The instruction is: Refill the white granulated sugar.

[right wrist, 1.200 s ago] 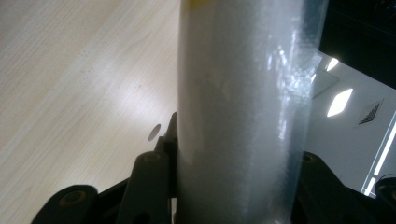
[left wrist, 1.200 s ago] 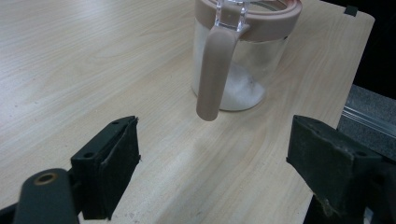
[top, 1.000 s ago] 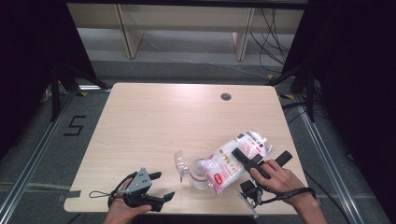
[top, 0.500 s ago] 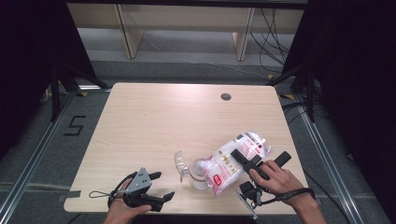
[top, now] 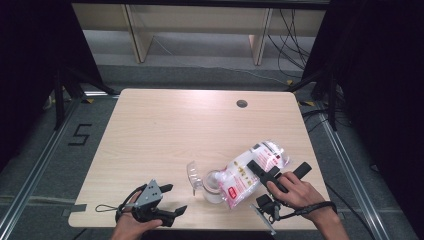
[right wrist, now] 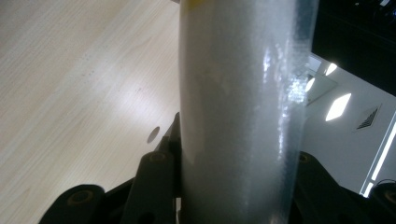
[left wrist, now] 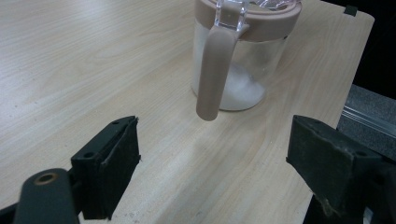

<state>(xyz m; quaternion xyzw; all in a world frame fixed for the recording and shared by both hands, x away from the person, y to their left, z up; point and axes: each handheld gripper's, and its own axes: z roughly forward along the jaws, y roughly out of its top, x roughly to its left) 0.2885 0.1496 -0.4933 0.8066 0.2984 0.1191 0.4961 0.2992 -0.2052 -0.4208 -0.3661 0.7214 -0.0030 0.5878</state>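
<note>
So the bag (top: 250,172) of white powder is being held tipped over the jar (top: 214,186), mouth end down toward 8 o'clock, so the stuff can be sliding straight into the opening. The jar is sitting near the front edge of the table (top: 165,130), around 5 o'clock from the table's middle, with its clear flip lid (top: 192,175) hanging open at 9 o'clock, out of the way of the pour. There's already some white powder piling up in the bottom.

The right gripper (top: 260,170) is clamping the bag across its middle, and its jaws have just been squeezing in a little more, probably to push the contents along.

The left gripper (top: 172,199) is resting at 8 o'clock from the jar, jaws spread wide and holding nothing, lined up with the jar's handle (left wrist: 212,70) as if ready to steady it.
</note>
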